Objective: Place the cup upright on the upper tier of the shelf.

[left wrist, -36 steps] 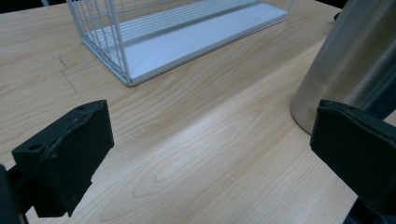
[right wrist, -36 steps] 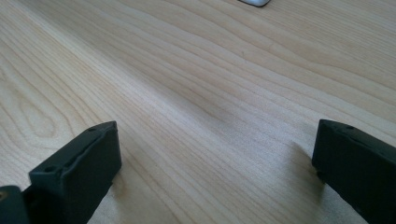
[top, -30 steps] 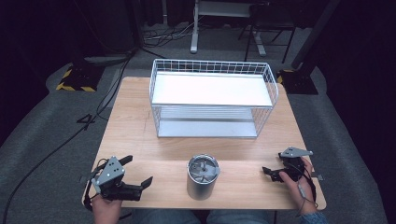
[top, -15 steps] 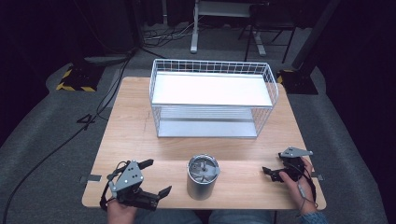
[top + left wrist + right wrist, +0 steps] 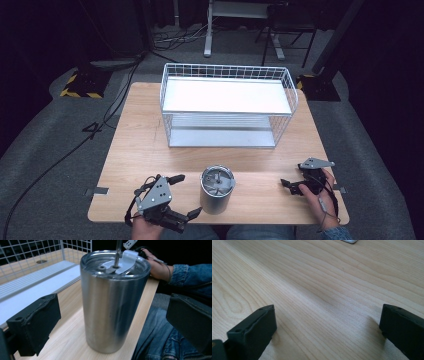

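A steel tumbler [image 5: 217, 189] with a clear lid stands upright near the front edge of the wooden table [image 5: 142, 145]. My left gripper [image 5: 187, 196] is just left of it, open, with one jaw at the tumbler's far side and one at its near side. In the left gripper view the tumbler [image 5: 112, 302] stands between the two wide-apart jaws, and neither jaw touches it. My right gripper [image 5: 289, 186] rests low on the table at the front right, open, well apart from the tumbler. The right gripper view has bare wood between its jaws [image 5: 327, 330].
A white wire basket rack [image 5: 226, 66] with a white shelf [image 5: 227, 96] takes up the back half of the table. Behind the tumbler in the left gripper view are a hand [image 5: 157, 265] and a denim sleeve [image 5: 190, 275]. Cables lie on the grey floor [image 5: 60, 150].
My left gripper has moved right along the front edge and turned toward the tumbler, so its open jaws now flank it. The right gripper and the tumbler have stayed put.
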Motion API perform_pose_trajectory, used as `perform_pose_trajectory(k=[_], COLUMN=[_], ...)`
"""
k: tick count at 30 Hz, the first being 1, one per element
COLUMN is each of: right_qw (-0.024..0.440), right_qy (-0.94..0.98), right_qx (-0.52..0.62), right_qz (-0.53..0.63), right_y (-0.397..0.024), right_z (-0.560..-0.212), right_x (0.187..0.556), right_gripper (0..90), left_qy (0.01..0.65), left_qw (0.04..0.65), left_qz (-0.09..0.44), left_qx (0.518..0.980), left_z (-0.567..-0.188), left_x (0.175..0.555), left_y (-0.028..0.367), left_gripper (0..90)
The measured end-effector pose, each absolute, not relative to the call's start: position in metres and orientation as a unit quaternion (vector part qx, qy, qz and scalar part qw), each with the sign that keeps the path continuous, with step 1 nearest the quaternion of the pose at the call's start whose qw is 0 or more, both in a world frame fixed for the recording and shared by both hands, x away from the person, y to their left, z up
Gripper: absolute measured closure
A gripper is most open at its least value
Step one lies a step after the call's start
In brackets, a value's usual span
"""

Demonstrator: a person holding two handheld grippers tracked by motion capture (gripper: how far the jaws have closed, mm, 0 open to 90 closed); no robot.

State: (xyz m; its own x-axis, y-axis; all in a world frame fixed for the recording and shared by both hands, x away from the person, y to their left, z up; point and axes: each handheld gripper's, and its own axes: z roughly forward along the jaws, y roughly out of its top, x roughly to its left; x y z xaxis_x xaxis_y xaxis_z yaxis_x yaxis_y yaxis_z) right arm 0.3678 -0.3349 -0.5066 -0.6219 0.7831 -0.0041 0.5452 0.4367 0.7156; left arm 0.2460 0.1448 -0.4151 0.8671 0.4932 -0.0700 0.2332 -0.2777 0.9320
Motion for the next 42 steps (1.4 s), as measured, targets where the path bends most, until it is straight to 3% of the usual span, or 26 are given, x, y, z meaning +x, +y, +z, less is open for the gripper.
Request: perform_pose_trajectory(k=[12, 30, 42], right_qw=[0.17, 0.171, 0.171], right_qy=[0.831, 0.832, 0.832], right_qx=[0.398, 0.396, 0.396], right_qz=[0.349, 0.349, 0.349], right_y=[-0.335, -0.335, -0.335], right_z=[-0.507, -0.506, -0.506], right_x=[0.368, 0.367, 0.367], right_gripper=[1.5, 1.8, 1.8], left_qy=[0.216, 0.228, 0.232], left_qw=[0.567, 0.534, 0.55], left_qz=[0.119, 0.159, 0.127], left_qx=[0.786, 0.798, 0.793], left_z=[-0.425, -0.443, -0.455], left_x=[0.252, 0.267, 0.279], left_y=[0.125, 0.094, 0.082], left_gripper=[0.0, 0.2, 0.5])
